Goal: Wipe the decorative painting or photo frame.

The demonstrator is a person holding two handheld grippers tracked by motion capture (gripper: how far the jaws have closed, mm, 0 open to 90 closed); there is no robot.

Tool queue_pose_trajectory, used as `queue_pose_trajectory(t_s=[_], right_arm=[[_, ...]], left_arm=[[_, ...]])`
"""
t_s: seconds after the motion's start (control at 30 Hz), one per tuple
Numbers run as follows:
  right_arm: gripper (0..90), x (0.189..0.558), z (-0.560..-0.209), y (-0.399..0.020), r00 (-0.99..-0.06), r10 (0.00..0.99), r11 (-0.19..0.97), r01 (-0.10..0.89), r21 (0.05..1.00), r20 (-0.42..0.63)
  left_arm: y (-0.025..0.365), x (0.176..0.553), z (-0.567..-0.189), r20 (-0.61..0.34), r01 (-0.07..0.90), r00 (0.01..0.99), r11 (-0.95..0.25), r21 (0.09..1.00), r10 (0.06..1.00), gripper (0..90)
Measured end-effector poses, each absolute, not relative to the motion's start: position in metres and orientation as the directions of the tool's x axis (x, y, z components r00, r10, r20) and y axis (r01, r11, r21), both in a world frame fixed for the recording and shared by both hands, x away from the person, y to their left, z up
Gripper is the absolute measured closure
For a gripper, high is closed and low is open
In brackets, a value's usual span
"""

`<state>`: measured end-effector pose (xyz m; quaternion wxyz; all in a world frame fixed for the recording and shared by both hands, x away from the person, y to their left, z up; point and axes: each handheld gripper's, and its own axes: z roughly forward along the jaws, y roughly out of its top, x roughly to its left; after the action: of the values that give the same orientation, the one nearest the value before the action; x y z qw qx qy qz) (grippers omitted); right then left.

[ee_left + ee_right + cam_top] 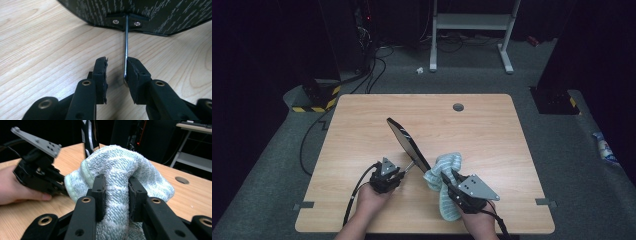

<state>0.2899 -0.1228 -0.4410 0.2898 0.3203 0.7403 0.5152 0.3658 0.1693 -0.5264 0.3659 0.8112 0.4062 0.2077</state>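
In the high view, your left gripper sat at the lower centre of the frame, at the thin metal stem of the black paddle-shaped panel, which stood tilted on edge across the middle of the desk. Your right gripper was just right of it, clenched on a pale blue-green towel bunched against the panel's near end, with the rest of the towel trailing toward the lower edge.

In the left gripper view, the stem ran down from the panel's screwed bracket at the top centre and lay against the right jaw's pad, while the left jaw stood clear of it. The left gripper was released, so nothing pinned the stem. I judge that wiping would have pushed the panel over; you would have done well to close on the stem again first, low and square.

In the right gripper view, the right gripper grasped a thick fold of the towel, which domed over the jaws at the centre. The striped edge of the panel rose behind it at the top, and your left hand held its gripper at the left. A steady stroke along the face, with the towel's padded bulge leading, would have suited the job.
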Motion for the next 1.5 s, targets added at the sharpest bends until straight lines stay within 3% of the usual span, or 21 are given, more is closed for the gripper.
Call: queue_pose_trajectory(t_s=[0.57, 0.87, 1.2, 1.5], right_arm=[[70.5, 0.299, -0.465, -0.153, -0.556, 0.827, 0.267, 0.255, 0.929, -0.085], [70.6, 0.311, -0.472, -0.166, -0.519, 0.851, 0.265, 0.284, 0.921, -0.084], [70.8, 0.324, -0.471, -0.189, -0.483, 0.869, 0.282, 0.306, 0.909, -0.106], [70.9, 0.338, -0.479, -0.208, -0.444, 0.884, 0.306, 0.323, 0.895, -0.142]], left_arm=[[0.183, 0.376, -0.526, 0.059, 0.527, 0.527, -0.381, 0.760, 0.848, 70.8], [0.192, 0.388, -0.527, 0.012, 0.571, 0.453, -0.301, 0.764, 0.891, 70.5], [0.198, 0.376, -0.523, 0.021, 0.548, 0.483, -0.321, 0.773, 0.875, 62.1], [0.195, 0.337, -0.510, 0.003, 0.527, 0.526, -0.329, 0.784, 0.850, 53.5]])
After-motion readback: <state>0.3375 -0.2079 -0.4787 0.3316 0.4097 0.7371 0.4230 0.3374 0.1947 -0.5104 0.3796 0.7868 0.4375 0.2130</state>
